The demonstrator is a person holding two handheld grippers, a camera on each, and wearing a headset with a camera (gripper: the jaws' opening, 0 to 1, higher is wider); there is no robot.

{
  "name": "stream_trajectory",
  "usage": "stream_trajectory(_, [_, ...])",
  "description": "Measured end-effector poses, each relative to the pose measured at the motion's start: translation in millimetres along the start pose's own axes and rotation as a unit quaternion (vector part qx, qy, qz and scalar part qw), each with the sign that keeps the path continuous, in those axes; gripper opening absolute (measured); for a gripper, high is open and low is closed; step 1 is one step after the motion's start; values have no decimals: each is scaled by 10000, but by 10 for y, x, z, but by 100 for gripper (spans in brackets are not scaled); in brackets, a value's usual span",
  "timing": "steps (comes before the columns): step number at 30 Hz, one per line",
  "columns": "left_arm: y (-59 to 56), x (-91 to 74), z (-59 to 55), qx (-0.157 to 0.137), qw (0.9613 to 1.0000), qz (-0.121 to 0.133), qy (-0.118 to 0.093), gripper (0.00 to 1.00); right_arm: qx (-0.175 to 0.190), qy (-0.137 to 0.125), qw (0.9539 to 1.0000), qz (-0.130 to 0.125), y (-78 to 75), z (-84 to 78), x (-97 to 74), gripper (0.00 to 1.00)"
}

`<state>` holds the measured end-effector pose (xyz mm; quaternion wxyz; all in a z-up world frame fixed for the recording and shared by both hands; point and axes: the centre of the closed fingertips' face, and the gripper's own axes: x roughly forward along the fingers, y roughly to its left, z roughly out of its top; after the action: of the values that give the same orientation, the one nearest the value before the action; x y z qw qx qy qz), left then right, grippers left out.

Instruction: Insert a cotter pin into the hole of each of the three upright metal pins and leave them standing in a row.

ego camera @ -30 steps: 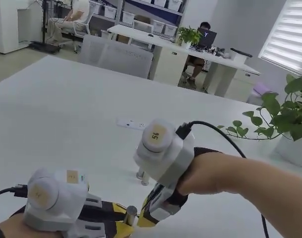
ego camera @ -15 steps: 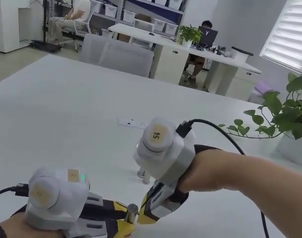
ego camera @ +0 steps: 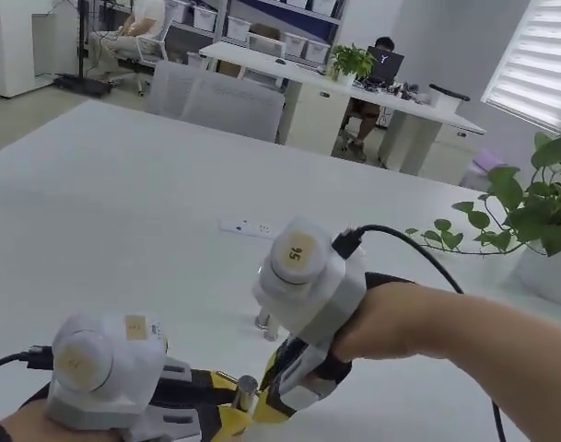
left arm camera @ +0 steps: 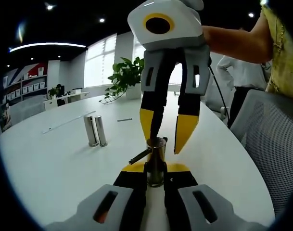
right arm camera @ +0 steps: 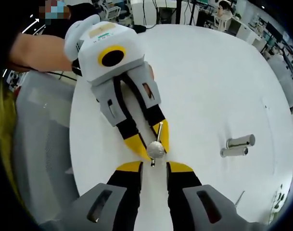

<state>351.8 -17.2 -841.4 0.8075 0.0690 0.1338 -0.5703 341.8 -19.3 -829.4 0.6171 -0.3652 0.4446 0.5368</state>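
Upright metal pin (left arm camera: pixel 156 161), the one in work, stands on the white table (left arm camera: pixel 50 168) at bottom centre of the left gripper view. My left gripper (left arm camera: pixel 156 169) has it clenched low on the shank. I read that low hold as a way to steady it against tipping while leaving the cross-hole in its upper part exposed. Cotter pin (left arm camera: pixel 139 157) sits in that hole, free end jutting toward the left of the frame; how far it reaches through I cannot tell. Right gripper (right arm camera: pixel 156 167) hangs over the pin from above, jaws spread and grasping nothing, one yellow tip to either side of the pin's head. In its own view the round head shows just above its tips at lower centre. Spread like that, it could either nudge the cotter pin home or lift off clear. Two other pins (left arm camera: pixel 95 130) stand upright and close together at centre left, well apart from the work; whether they carry cotter pins is too small to see. A thin sliver (left arm camera: pixel 124 119) lies beyond them, possibly a spare cotter pin. My judgement: once pinned, the held piece needs setting in line with that pair.
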Motion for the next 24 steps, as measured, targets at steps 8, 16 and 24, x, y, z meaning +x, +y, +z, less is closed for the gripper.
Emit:
stream_trajectory(8, [17,2,2,-27,10000,58,-18,10,129,-820,9962,-272,-63,23,-181,27])
stream_trajectory(16, [80,-2,3,-56,9998,189,-17,10,230,-1828,9812,-581,-44,-5,-276,39])
stream_trajectory(24, [182,-21,4,-135,9992,377,14,10,429,-2511,9641,-743,-34,-89,-335,47])
